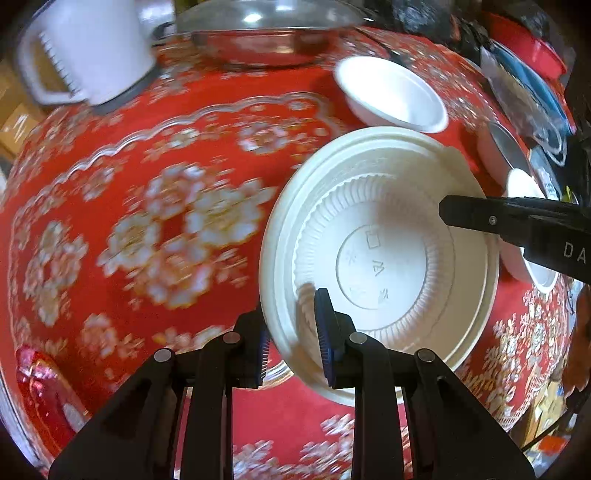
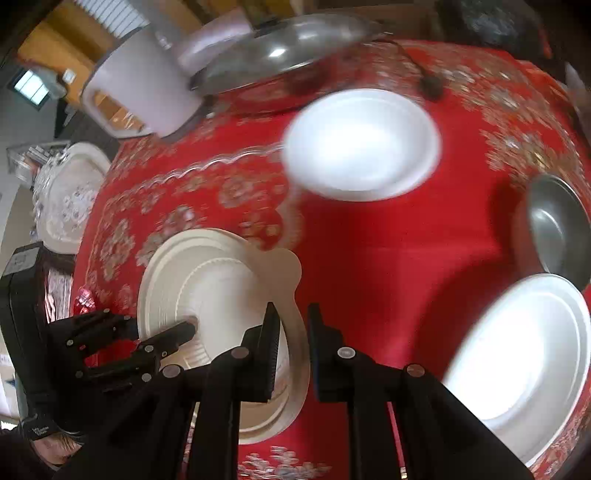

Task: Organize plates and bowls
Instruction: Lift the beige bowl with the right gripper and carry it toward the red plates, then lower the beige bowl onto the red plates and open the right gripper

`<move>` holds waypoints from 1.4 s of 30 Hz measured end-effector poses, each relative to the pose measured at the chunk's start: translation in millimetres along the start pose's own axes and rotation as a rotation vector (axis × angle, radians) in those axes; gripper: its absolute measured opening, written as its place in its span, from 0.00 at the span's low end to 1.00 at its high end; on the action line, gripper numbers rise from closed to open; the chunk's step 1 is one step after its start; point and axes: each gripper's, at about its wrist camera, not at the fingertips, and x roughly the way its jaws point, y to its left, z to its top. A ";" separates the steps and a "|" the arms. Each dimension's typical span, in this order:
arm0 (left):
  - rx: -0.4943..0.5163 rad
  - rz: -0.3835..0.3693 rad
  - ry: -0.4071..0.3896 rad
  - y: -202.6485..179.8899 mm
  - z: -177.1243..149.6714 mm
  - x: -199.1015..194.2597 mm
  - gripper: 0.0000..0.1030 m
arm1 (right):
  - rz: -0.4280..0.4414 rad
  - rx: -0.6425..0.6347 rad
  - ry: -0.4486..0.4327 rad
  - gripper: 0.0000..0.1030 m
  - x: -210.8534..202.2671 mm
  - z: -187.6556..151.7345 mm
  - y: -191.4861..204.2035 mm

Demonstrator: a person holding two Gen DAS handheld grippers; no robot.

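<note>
Pinching opposite edges of the cream ribbed bowl (image 1: 380, 254), the left claw (image 1: 291, 343) and right claw (image 2: 291, 350) are each clamped on its rim, probably to carry it steadily toward a stack. The bowl hangs just above the red flowered counter (image 1: 155, 155). Beyond it sit a small white bowl (image 1: 391, 92), a glass lid (image 1: 266, 18) and a white jug (image 1: 88, 48).

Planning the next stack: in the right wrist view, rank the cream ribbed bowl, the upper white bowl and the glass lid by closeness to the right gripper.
From the right gripper:
1. cream ribbed bowl, rim between its fingers.
2. upper white bowl, mid-table.
3. glass lid, far edge.
</note>
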 end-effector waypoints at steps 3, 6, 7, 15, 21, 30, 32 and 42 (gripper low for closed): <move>-0.043 0.021 -0.012 28.6 -14.3 -12.8 0.21 | 0.016 -0.044 0.005 0.13 4.0 2.2 24.7; -0.089 0.038 -0.022 53.8 -25.4 -23.0 0.21 | 0.034 -0.096 0.010 0.13 9.3 5.0 55.8; -0.106 0.044 -0.026 63.7 -30.6 -27.4 0.21 | 0.043 -0.119 0.013 0.13 12.0 6.2 70.3; -0.244 0.106 -0.077 139.0 -68.9 -70.5 0.21 | 0.098 -0.274 0.028 0.13 28.5 11.4 166.9; -0.345 0.158 -0.109 192.1 -101.5 -97.5 0.21 | 0.137 -0.376 0.045 0.13 39.6 8.6 230.6; -0.463 0.207 -0.098 245.8 -152.6 -109.9 0.21 | 0.175 -0.487 0.107 0.13 71.7 -7.8 301.7; -0.483 0.214 -0.087 253.5 -162.8 -108.3 0.21 | 0.177 -0.503 0.127 0.13 79.1 -14.2 314.3; -0.532 0.214 -0.028 269.4 -194.6 -88.6 0.21 | 0.146 -0.545 0.198 0.13 110.3 -41.3 335.6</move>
